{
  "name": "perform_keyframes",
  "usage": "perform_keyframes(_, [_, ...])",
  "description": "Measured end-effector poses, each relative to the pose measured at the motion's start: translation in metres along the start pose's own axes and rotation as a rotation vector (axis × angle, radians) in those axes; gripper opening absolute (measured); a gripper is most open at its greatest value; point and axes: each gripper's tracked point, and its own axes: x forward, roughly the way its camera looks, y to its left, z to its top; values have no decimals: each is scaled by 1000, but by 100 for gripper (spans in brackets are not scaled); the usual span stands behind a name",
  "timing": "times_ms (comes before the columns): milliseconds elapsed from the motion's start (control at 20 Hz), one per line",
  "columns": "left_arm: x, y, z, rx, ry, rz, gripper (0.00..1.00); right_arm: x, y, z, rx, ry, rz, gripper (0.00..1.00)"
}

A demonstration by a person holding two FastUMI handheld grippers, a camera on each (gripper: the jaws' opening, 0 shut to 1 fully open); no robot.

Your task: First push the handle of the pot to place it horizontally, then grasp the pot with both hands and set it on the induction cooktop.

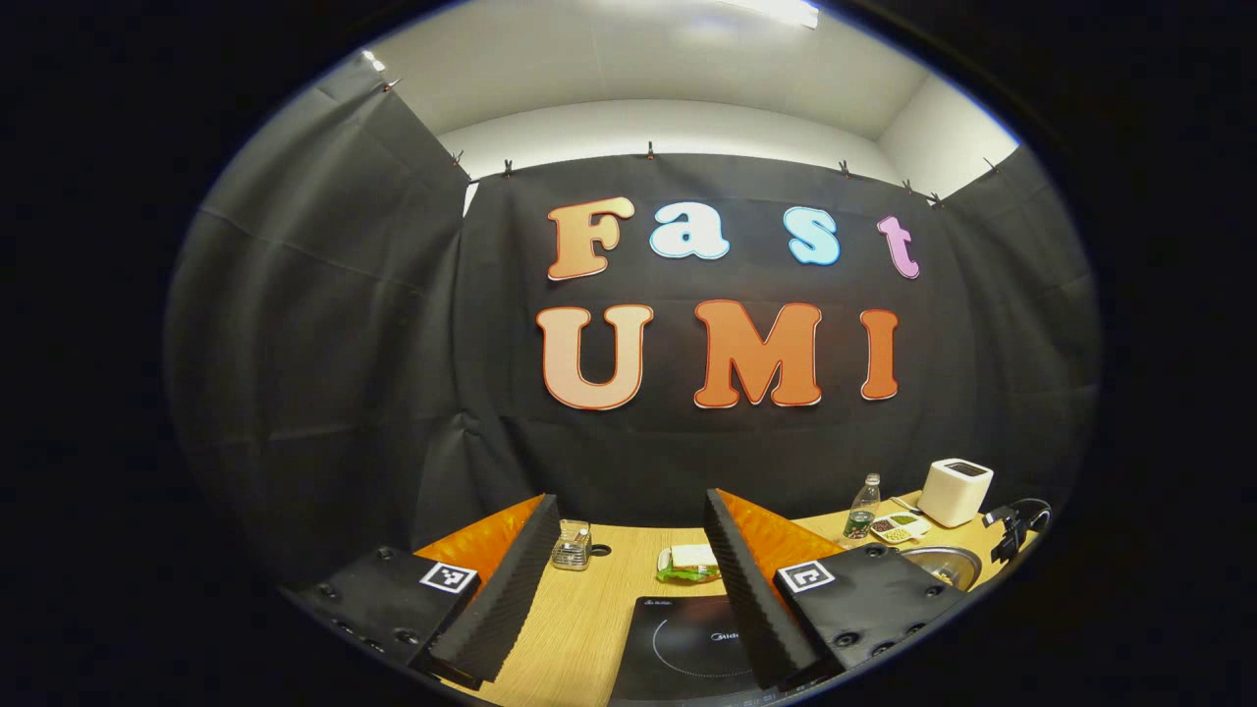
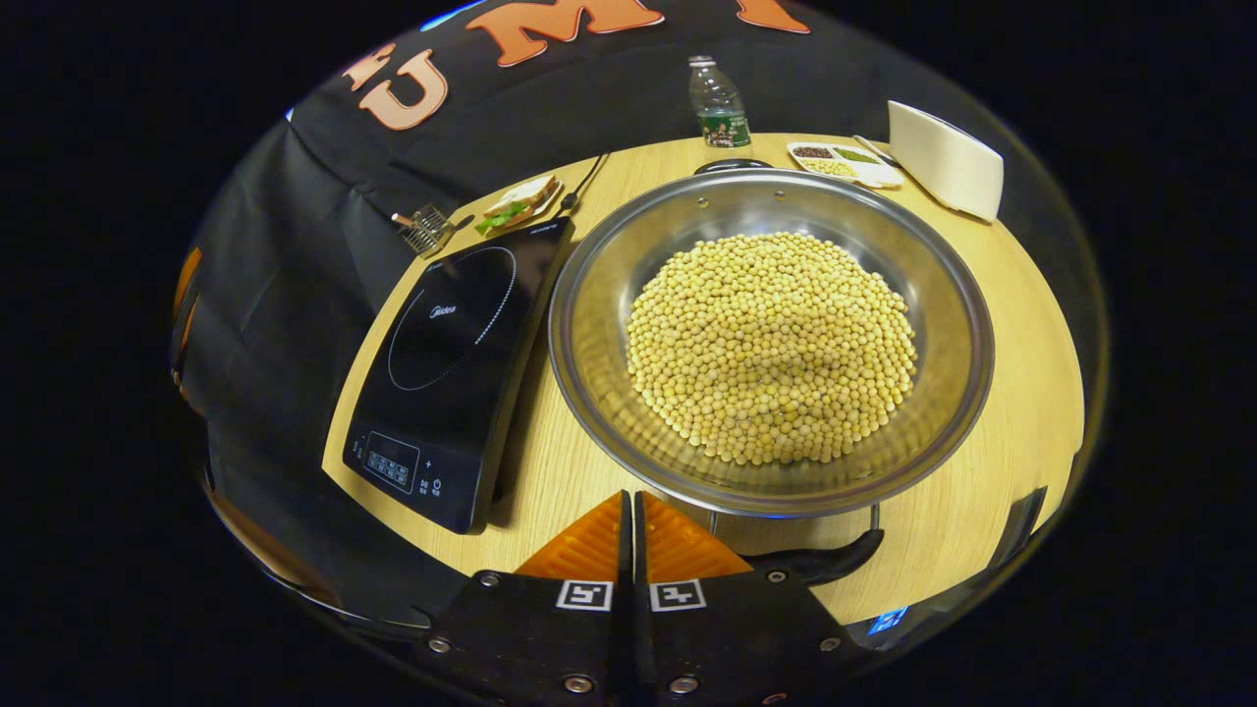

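- Table (image 2: 1021, 373): wooden, carries everything. The pot sits close to its near edge, so a hard push could slide the pot toward that edge.
- Pot (image 2: 599, 324): wide steel vessel just right of the induction cooktop (image 2: 447, 363), not on it. It is heaped with yellow beans (image 2: 771, 344), which would likely spill if the pot is tilted or jolted.
- Induction cooktop: black glass, nothing on it. A pot set down off-centre could overhang or scrape the glass.
- Handle (image 2: 820, 560): dark, on the pot's near side, beside the right fingers. A glancing push may rotate the whole pot and not only the handle.
- Right gripper (image 2: 633, 530): fingers pressed together, holding nothing, just in front of the pot's near rim (contact with the handle cannot be confirmed).
- Left gripper (image 1: 628, 579): spread wide, holding nothing, raised over the cooktop and well away from the pot. A one-sided lift is the risk if it arrives late.
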Motion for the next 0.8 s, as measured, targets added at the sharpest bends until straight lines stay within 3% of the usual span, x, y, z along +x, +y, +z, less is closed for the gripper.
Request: perform_keyframes(800, [8,-19,-20,1,47,-19,97,-20,-102,19,112,-40,-145,0])
